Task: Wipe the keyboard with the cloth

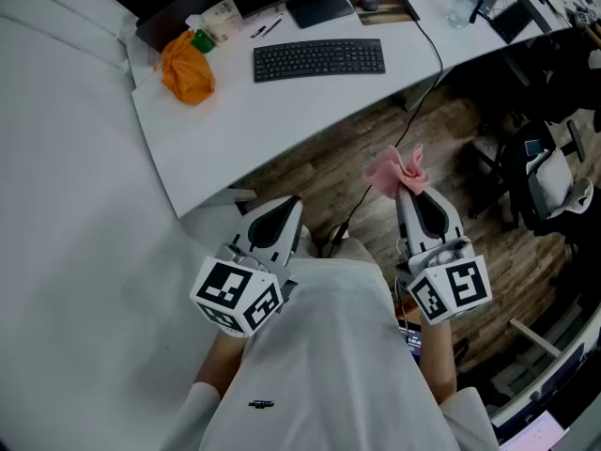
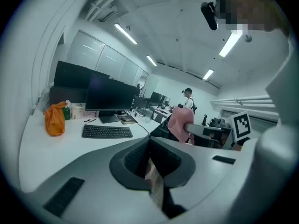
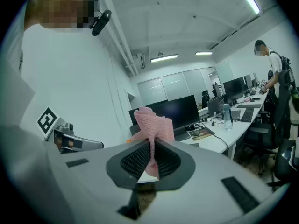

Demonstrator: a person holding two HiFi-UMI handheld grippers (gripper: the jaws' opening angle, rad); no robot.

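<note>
The black keyboard lies on the white desk, well ahead of both grippers; it also shows in the left gripper view as the keyboard. My right gripper is shut on a pink cloth, which stands bunched above its jaws over the wooden floor, short of the desk edge. In the right gripper view the cloth is pinched between the pads of that gripper. My left gripper is held beside it near my body, jaws together and empty, seen close as the left gripper.
An orange bag and a green bottle sit at the desk's left end. A monitor base and papers lie behind the keyboard. A cable drops off the desk edge. An office chair stands at right. A person stands far off.
</note>
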